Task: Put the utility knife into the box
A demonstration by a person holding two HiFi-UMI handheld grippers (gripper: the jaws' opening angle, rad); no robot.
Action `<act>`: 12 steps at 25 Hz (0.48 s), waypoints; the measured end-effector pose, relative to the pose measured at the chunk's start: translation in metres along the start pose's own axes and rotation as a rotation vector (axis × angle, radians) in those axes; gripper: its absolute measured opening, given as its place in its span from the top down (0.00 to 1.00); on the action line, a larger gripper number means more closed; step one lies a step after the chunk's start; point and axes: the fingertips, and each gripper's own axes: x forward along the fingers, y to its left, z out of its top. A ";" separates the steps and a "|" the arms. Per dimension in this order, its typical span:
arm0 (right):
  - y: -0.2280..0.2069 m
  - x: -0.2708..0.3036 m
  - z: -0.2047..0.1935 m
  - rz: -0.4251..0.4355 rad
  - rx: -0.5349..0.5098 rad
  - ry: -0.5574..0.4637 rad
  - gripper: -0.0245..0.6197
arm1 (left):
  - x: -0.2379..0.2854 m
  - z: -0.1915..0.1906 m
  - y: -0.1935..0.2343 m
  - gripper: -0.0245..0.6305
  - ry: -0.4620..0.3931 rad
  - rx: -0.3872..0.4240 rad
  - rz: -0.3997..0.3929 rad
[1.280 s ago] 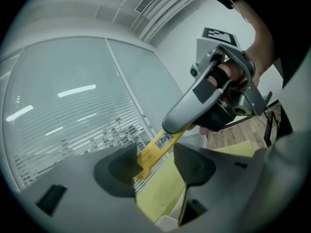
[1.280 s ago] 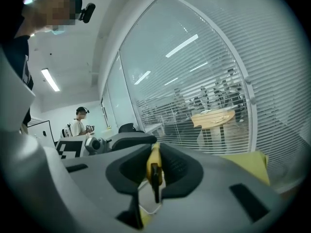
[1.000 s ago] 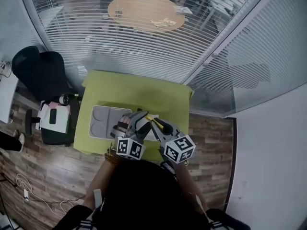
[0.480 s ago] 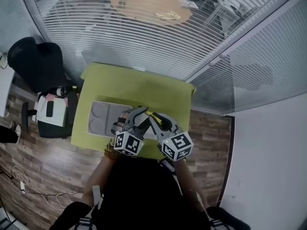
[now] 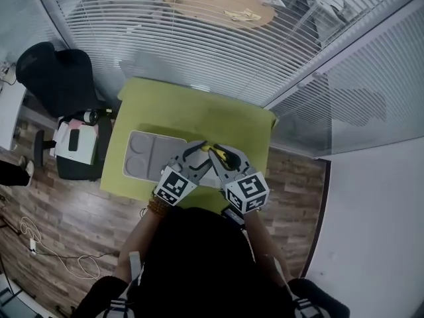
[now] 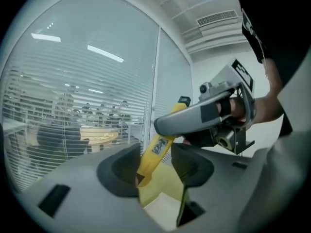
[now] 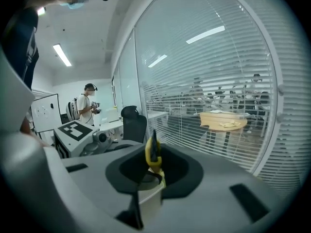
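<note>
Jaws of the right hand-held gripper (image 7: 153,171) clamp the yellow utility knife (image 7: 153,155); those of the left hand-held gripper (image 6: 158,171), just opened further, stand wide around the knife's end.

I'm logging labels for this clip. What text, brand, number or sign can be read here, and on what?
No text is legible.
Sticker on the yellow utility knife: dark print, too blurred to read.
Marker cubes: black-and-white square patterns, no words.
Whiteboard: marks too small to read.
</note>
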 end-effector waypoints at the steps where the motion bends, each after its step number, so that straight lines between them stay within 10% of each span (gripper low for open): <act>1: -0.003 0.001 -0.001 0.003 0.009 -0.001 0.88 | -0.001 -0.001 0.002 0.67 -0.002 -0.008 -0.002; 12: -0.032 0.008 -0.019 -0.020 0.062 0.024 0.88 | -0.031 -0.008 0.051 0.67 -0.010 -0.050 0.166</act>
